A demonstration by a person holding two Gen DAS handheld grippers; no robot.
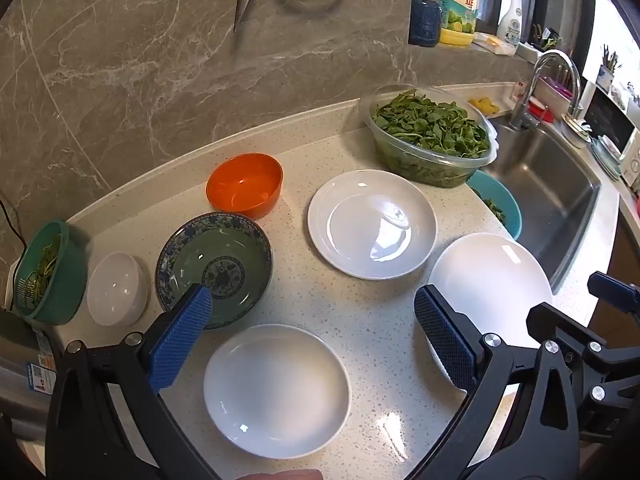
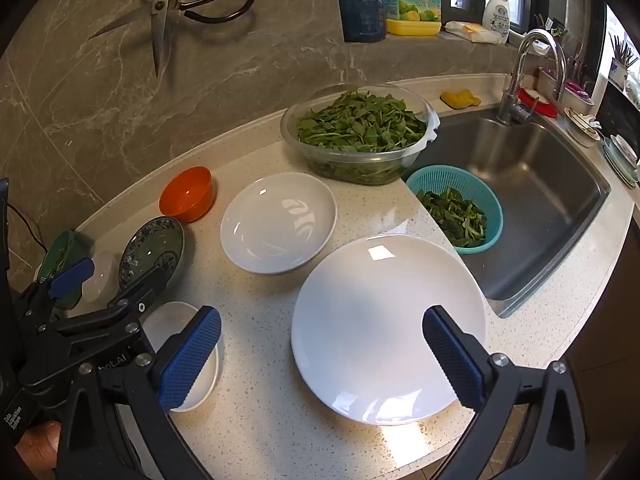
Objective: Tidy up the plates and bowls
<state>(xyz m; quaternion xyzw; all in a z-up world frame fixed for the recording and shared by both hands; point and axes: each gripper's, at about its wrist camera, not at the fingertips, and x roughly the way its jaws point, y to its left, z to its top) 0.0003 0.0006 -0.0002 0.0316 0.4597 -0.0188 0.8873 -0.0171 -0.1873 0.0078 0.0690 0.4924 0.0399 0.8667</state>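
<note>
Three white plates lie on the speckled counter: a near one [image 1: 276, 390], a middle one [image 1: 372, 222] and a large one [image 2: 388, 328] by the sink edge. At the left stand an orange bowl [image 1: 244, 184], a green-and-blue patterned dish [image 1: 214, 268] and a small white bowl [image 1: 116, 288]. My left gripper [image 1: 312, 300] hovers open above the near plate and holds nothing. My right gripper [image 2: 322, 320] hangs open over the large plate, touching nothing.
A clear bowl of leafy greens [image 2: 360, 132] stands at the back. A teal colander [image 2: 460, 208] sits in the steel sink [image 2: 540, 208] on the right. A green strainer [image 1: 48, 272] stands at the far left. Scissors [image 2: 160, 12] hang on the stone wall.
</note>
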